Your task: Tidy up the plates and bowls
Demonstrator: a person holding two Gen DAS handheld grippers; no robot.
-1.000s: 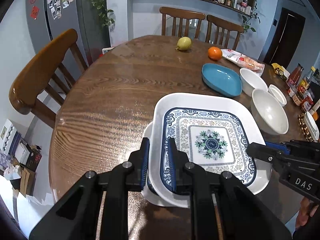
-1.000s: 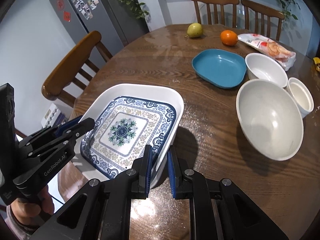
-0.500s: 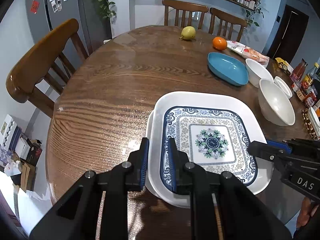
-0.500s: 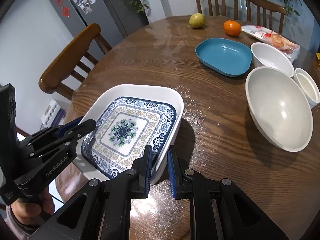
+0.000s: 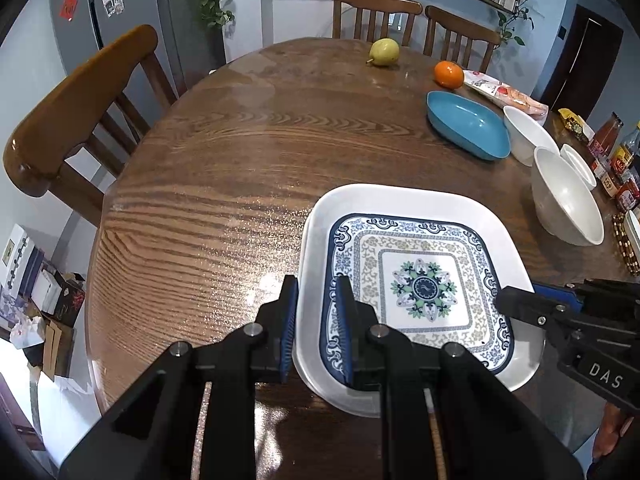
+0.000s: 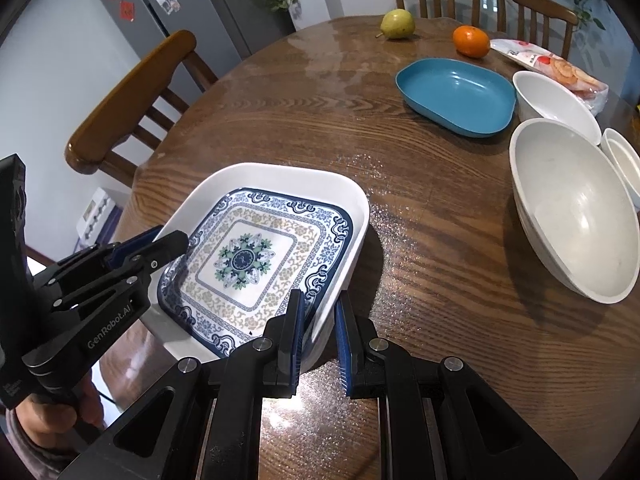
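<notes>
Both grippers are clamped on the same stack: a patterned plate (image 6: 244, 264) nested in a white dish (image 6: 344, 200), near the counter's (image 5: 224, 184) front edge.

Left gripper (image 5: 316, 320) pinches the stack's left rim, jaws nearly closed, one finger outside the dish wall and one over the plate's border. Right gripper (image 6: 318, 330) does the same on the opposite rim, straddling the white wall.

Can't tell whether the stack is resting on the counter or just lifted; there is a shadow under its far corner.

Still loose on the far right: blue dish (image 6: 456, 96), big white bowl (image 6: 576, 216), a second white bowl (image 6: 556, 100) and a small one (image 6: 622, 160), all close together.

My read of the step: carrying or placing the stack as one unit. To do it well:
- keep both grips level so the plate doesn't slide inside the dish
- move both hands in sync, no twisting
- set it down flat, then release
</notes>
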